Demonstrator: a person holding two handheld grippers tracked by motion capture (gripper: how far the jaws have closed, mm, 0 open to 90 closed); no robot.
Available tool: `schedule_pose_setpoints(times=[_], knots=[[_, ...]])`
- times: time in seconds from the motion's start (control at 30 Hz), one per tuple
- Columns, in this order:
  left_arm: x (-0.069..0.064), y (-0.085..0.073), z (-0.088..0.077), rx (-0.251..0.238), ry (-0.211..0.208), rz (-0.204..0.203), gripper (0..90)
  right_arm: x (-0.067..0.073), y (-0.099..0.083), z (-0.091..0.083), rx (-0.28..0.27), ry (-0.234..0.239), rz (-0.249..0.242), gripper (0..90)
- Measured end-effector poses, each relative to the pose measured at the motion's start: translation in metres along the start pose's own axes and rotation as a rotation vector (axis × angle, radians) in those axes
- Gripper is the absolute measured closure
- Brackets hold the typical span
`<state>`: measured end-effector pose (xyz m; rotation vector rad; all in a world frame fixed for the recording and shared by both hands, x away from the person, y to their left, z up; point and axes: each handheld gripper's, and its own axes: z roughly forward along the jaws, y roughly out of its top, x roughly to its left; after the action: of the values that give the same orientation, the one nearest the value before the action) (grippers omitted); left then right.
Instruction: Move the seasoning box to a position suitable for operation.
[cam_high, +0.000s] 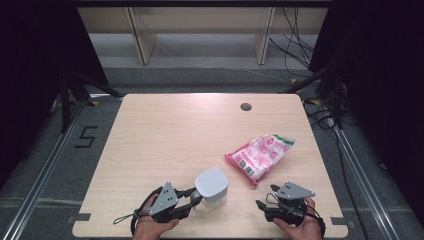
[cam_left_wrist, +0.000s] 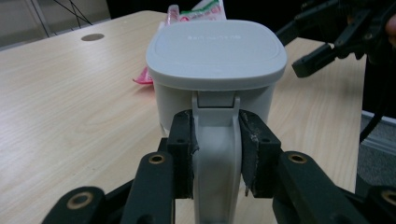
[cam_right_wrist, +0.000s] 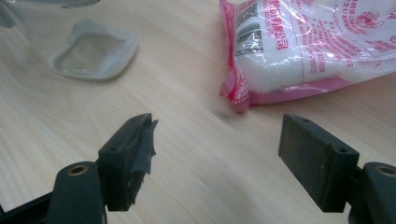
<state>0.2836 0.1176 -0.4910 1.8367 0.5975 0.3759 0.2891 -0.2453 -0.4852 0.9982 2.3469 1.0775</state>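
Note:
A white container (cam_high: 211, 186) with a flat lid (cam_left_wrist: 215, 46) stands on the wooden table near its front edge. My left gripper (cam_high: 196, 196) is shut on the container's upright handle (cam_left_wrist: 215, 140), one pad on each side of it. A pink and white bag (cam_high: 260, 154) of white grains lies flat to the right of the container. My right gripper (cam_high: 266, 196) is open just in front of the bag (cam_right_wrist: 303, 42), with bare table between its jaws. The container's see-through base (cam_right_wrist: 93, 51) is at the upper left of the right gripper view.
The table (cam_high: 175, 135) has a round cable hole (cam_high: 245, 106) near its far edge. Its left and far parts are bare wood. Cables and dark stands lie on the floor around it. The right gripper (cam_left_wrist: 327, 42) is also at the left gripper view's upper right.

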Motion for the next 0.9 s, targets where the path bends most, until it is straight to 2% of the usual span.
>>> schedule_pose_setpoints(times=[0.1,0.17,0.3,0.37,0.4,0.47,0.57,0.67,0.7,0.83,0.87,0.9], knots=[[0.0,0.001,0.002,0.001,0.016,0.003,68.2,0.0,0.0,0.0,0.001,0.0,0.001,27.5],[0.001,0.001,0.004,-0.01,0.024,0.021,68.2,0.0,0.0,0.0,0.0,0.001,0.0,27.5],[0.004,0.002,0.007,0.002,0.051,0.003,68.2,0.0,0.0,0.0,0.006,0.0,0.011,27.5],[0.008,0.003,0.009,0.004,0.061,0.011,68.2,0.0,0.0,0.0,0.004,0.001,0.008,27.5],[0.01,0.003,0.01,-0.006,0.068,0.003,68.2,0.0,0.0,0.0,-0.002,-0.014,0.003,27.5],[0.015,0.005,0.012,0.006,0.076,0.008,68.2,0.0,0.0,0.0,-0.006,-0.015,0.007,27.5],[0.021,0.007,0.017,0.0,0.081,-0.007,68.2,0.0,0.0,0.0,-0.004,-0.015,0.008,27.5],[0.029,0.009,0.022,0.0,0.073,0.003,68.2,-0.001,0.0,0.001,0.007,0.0,0.006,27.5],[0.03,0.009,0.024,-0.007,0.074,-0.002,68.2,0.0,-0.001,0.0,0.009,-0.012,0.012,27.5],[0.034,0.012,0.029,-0.003,0.092,0.001,68.2,0.0,0.0,0.001,0.011,-0.006,0.014,27.5],[0.037,0.012,0.031,-0.008,0.089,0.025,68.1,0.0,0.0,0.001,0.001,-0.018,0.011,27.4],[0.039,0.012,0.031,0.002,0.088,0.025,67.9,0.0,-0.001,0.001,0.005,-0.012,0.017,27.5]])
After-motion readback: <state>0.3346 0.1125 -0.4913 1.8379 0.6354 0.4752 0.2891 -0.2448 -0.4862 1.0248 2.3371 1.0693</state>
